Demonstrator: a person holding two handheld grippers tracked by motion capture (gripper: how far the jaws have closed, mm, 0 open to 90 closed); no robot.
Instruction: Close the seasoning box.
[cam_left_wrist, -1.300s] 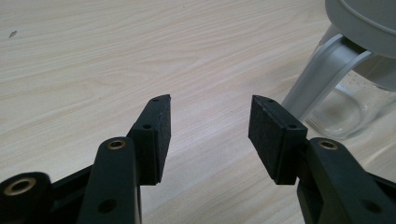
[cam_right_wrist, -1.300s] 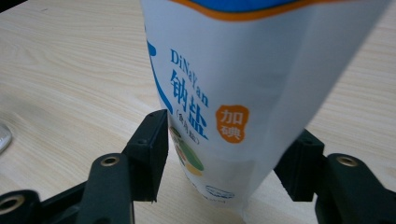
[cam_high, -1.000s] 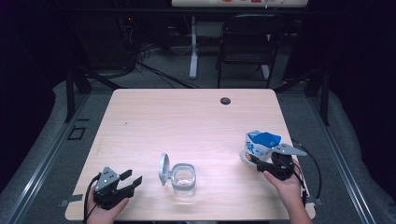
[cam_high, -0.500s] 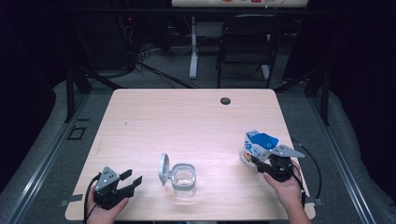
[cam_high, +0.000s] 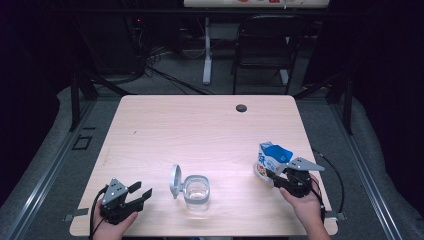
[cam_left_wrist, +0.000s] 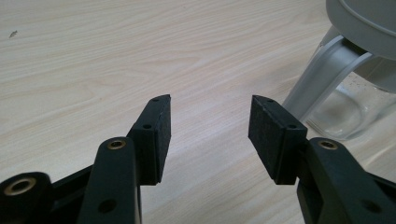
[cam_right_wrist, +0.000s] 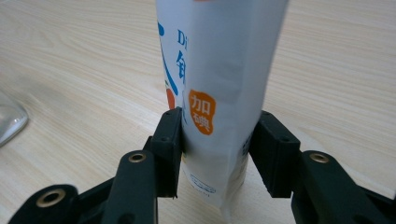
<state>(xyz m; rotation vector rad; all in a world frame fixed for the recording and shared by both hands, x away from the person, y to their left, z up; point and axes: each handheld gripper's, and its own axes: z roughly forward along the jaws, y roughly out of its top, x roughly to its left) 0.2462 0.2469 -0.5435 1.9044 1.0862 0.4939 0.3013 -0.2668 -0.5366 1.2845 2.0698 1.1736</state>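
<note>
The right gripper (cam_right_wrist: 217, 144) has just been closing its jaws, and both pads now press the sides of the upright white-and-blue carton (cam_right_wrist: 219, 84), which stands near the table's (cam_high: 200, 130) right front edge. The right hand (cam_high: 306, 202) reaches in low from the front. The left gripper (cam_left_wrist: 209, 135) rests at the front left, jaws apart around nothing, beside the clear lidded container (cam_high: 196, 189).

Two black jaws of the left gripper (cam_left_wrist: 208, 135) are rising from six o'clock, standing wide apart with nothing between them, their pads (cam_left_wrist: 162, 140) hovering over the pale wooden table (cam_left_wrist: 102, 60). Toward two o'clock, a clear glass jar (cam_left_wrist: 348, 109) is sitting on the wood, its grey hinged lid (cam_left_wrist: 362, 23) standing open above it.
</note>
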